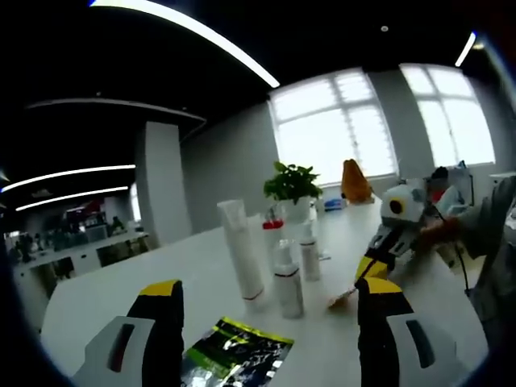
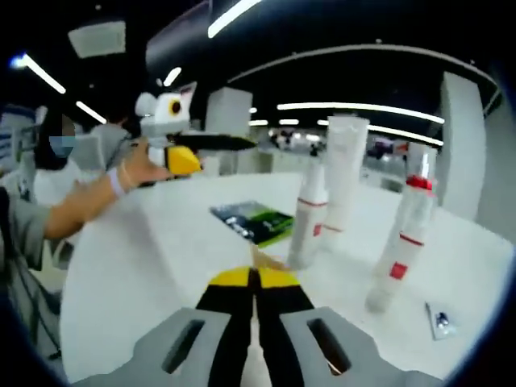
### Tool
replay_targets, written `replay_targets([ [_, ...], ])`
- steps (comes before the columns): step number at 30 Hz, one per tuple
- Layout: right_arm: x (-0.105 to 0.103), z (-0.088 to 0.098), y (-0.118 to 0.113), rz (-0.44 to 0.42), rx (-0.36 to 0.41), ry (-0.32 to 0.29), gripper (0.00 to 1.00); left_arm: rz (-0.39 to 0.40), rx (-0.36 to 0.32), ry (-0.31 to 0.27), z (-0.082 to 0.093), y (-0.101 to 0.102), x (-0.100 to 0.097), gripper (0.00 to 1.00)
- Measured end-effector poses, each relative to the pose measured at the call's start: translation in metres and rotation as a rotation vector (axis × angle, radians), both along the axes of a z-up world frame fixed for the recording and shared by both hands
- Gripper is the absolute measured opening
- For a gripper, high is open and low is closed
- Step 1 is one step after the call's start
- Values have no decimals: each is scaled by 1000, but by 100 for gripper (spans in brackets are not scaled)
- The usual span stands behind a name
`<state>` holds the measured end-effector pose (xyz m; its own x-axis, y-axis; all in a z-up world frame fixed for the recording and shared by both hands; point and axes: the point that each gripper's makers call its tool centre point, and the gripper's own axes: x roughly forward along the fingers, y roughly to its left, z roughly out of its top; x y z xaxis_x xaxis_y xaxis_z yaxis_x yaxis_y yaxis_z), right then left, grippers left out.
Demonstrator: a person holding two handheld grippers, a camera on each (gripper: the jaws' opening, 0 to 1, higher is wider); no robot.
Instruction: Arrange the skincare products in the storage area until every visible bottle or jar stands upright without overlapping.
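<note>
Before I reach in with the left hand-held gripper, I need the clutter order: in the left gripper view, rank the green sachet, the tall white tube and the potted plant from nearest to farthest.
1. Green sachet, flat between the left hand-held gripper's jaws.
2. Tall white tube, standing mid-table, slightly left.
3. Potted plant, far end by the window.

A long white counter (image 1: 161,274) runs toward tall bright windows (image 1: 334,129) in a grey wall. A broad white pillar (image 1: 160,181) stands at the left of the left gripper view. The ceiling is dark, crossed by curved white light strips (image 1: 193,32). A potted green plant (image 1: 292,187) sits near the counter's far end
</note>
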<state>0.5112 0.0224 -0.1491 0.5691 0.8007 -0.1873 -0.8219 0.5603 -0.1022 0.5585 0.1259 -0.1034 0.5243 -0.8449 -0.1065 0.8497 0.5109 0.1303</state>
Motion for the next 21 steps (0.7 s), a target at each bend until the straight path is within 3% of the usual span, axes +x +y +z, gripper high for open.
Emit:
replay_targets([
  [3, -11, 22, 1, 46, 76, -31, 0, -123, 55, -6, -10, -19, -22, 87],
  [8, -32, 50, 7, 130, 168, -103, 0, -350, 47, 65, -19, -47, -66, 84],
  [12, -45, 64, 16, 193, 223, -114, 0, -377, 122, 36, -33, -56, -73, 71],
  [14, -49, 66, 22, 211, 241, -106, 0, -383, 158, 23, -40, -57, -73, 58],
  [16, -51, 64, 25, 207, 242, -103, 0, -408, 145, 37, -41, -58, -77, 46],
  [21, -54, 63, 22, 210, 245, -109, 0, -425, 45, 85, -26, -55, -83, 28],
])
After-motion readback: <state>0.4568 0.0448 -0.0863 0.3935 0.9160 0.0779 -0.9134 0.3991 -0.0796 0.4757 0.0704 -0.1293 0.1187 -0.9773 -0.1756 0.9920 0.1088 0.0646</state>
